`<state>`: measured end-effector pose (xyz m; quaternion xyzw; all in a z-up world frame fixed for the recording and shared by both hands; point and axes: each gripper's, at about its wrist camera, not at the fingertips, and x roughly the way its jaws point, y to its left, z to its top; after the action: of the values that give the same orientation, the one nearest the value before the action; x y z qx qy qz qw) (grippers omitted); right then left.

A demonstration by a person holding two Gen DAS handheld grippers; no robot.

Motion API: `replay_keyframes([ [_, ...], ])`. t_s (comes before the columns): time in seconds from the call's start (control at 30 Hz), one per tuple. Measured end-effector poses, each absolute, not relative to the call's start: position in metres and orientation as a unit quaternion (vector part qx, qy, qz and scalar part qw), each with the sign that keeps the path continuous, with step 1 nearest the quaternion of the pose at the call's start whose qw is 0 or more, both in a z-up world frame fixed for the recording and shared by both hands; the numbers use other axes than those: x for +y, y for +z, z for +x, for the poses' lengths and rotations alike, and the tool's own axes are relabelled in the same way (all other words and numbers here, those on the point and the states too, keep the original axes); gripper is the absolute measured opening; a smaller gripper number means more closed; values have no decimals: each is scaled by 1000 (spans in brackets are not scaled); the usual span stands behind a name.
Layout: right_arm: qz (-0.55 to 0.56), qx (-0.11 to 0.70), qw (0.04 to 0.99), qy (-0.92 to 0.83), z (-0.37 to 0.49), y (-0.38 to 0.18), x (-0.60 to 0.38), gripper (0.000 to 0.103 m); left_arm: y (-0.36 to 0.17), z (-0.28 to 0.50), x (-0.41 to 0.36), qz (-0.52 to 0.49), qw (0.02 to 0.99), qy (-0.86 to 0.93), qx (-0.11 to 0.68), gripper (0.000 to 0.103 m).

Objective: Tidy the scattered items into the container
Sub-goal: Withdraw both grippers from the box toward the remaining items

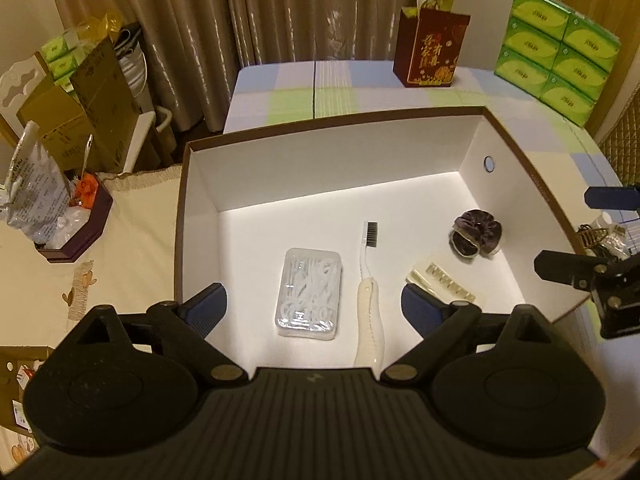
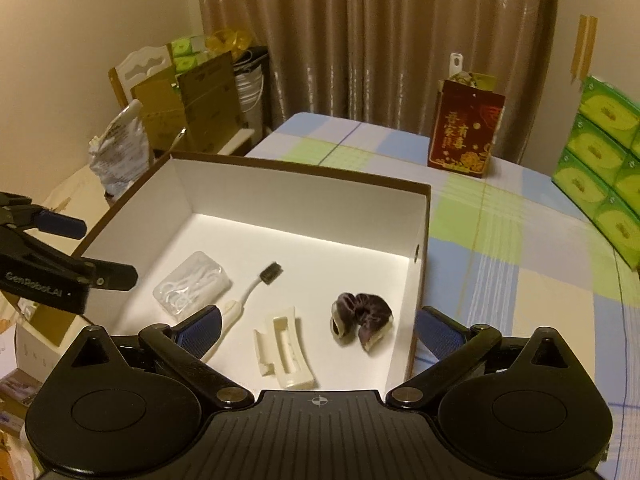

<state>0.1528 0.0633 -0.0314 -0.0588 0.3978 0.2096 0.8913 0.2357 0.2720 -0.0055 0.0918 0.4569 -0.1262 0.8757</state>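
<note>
A white-lined cardboard box [image 1: 320, 152] [image 2: 304, 200] with a brown rim stands on the table. Inside lie a clear case of floss picks [image 1: 309, 293] [image 2: 192, 288], a cream toothbrush with dark bristles [image 1: 369, 280] [image 2: 248, 296], a cream hair claw clip [image 1: 440, 282] [image 2: 285, 350] and a dark purple scrunchie [image 1: 476, 236] [image 2: 362, 316]. My left gripper [image 1: 316, 306] is open and empty above the box's near side, over the floss case and the toothbrush. My right gripper [image 2: 318, 330] is open and empty above the clip and scrunchie; it also shows at the right edge of the left wrist view [image 1: 580, 236].
A dark red gift bag [image 1: 430, 50] [image 2: 464, 132] and stacked green tissue packs [image 1: 556, 52] [image 2: 604, 168] stand on the checked cloth behind the box. A dark tray of clutter [image 1: 76, 224] sits left. Small items [image 1: 600, 236] lie right of the box.
</note>
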Motion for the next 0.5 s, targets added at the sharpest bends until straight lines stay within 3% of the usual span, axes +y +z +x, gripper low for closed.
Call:
replay_keyframes([
  [0.5,-57,404,890,206,117,-24,52,101,13,186,271,88,886,-119,439,92],
])
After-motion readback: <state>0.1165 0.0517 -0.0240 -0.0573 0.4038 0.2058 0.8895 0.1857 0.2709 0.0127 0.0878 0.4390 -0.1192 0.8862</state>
